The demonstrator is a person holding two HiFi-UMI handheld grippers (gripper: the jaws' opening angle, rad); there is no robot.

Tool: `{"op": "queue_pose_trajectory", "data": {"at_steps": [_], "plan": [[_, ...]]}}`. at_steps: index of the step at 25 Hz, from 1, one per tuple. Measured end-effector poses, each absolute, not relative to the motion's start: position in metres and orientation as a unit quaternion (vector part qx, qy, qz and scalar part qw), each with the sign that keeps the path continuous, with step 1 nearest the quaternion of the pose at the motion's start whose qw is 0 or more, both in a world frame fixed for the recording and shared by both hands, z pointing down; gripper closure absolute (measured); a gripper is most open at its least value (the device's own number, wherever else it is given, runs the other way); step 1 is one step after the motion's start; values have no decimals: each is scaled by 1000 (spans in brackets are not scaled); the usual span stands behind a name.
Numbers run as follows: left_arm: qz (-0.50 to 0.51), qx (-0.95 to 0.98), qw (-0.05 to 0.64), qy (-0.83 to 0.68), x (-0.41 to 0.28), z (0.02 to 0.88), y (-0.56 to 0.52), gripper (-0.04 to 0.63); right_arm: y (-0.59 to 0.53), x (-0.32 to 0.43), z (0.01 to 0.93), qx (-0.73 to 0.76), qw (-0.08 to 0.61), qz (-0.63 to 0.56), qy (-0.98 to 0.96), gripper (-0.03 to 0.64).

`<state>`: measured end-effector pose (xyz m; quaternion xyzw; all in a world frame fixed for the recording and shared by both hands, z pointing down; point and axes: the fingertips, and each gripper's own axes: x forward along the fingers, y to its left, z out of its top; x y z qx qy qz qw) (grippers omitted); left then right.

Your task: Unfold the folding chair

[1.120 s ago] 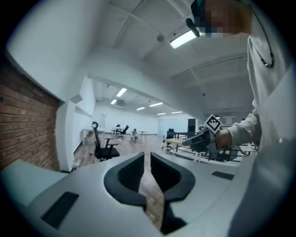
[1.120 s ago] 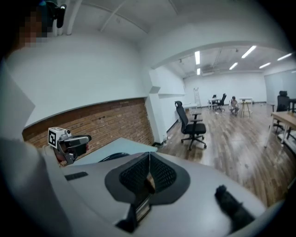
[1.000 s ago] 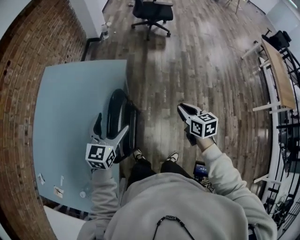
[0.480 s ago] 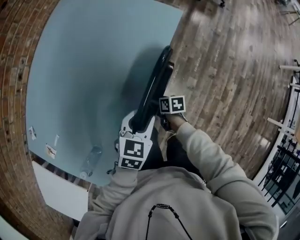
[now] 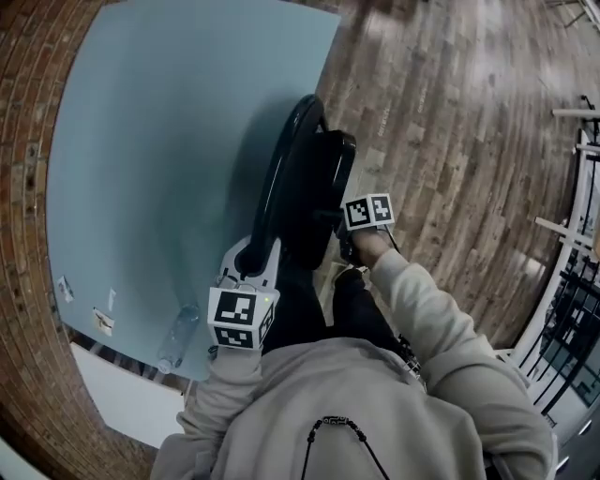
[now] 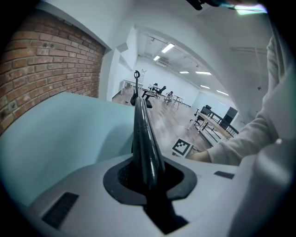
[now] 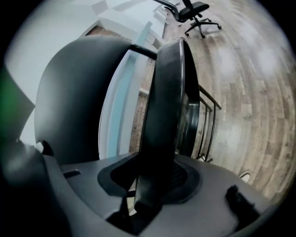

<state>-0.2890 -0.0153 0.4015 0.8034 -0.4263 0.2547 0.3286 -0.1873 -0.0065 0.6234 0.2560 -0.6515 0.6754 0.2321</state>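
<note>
A black folding chair (image 5: 302,183) stands on edge against the light blue table (image 5: 159,141). Its seat (image 5: 328,173) is swung a little away from the backrest (image 5: 277,178). My left gripper (image 5: 251,255) is at the near end of the backrest; in the left gripper view its jaws (image 6: 147,173) are closing, pads pressed on the thin backrest edge (image 6: 143,125). My right gripper (image 5: 336,225) reaches in from the right. Its closing jaws (image 7: 155,178) clamp the seat's rim (image 7: 169,97), with the backrest (image 7: 69,106) to the left.
A clear plastic bottle (image 5: 176,333) and paper scraps (image 5: 101,322) lie near the table's near corner. A brick wall (image 5: 28,141) runs along the left. Wooden floor (image 5: 450,122) spreads to the right, with metal racks (image 5: 572,281) at the far right. An office chair (image 7: 194,10) stands far off.
Both grippers came down to the chair and closed on it, left on the backrest edge, right on the seat. The seat has swung out from the backrest.
</note>
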Motion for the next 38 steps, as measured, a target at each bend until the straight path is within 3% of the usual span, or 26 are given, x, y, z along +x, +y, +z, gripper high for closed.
{"op": "queue_pose_trajectory", "data": {"at_steps": [8,22,28,38], "plan": [[214,805,371,-410,-214,421,6,520,42,-15,658,213,180,693,-665,465],[198,778,437,-405,-144,510,21,529,103,203,779,94,77,693,-711,453],[190,742,493,-412,-127,556,40,529,113,261,853,44,-13,672,-739,451],[183,739,513,-396,-79,601,68,528,148,334,941,23,-118,660,-741,442]]}}
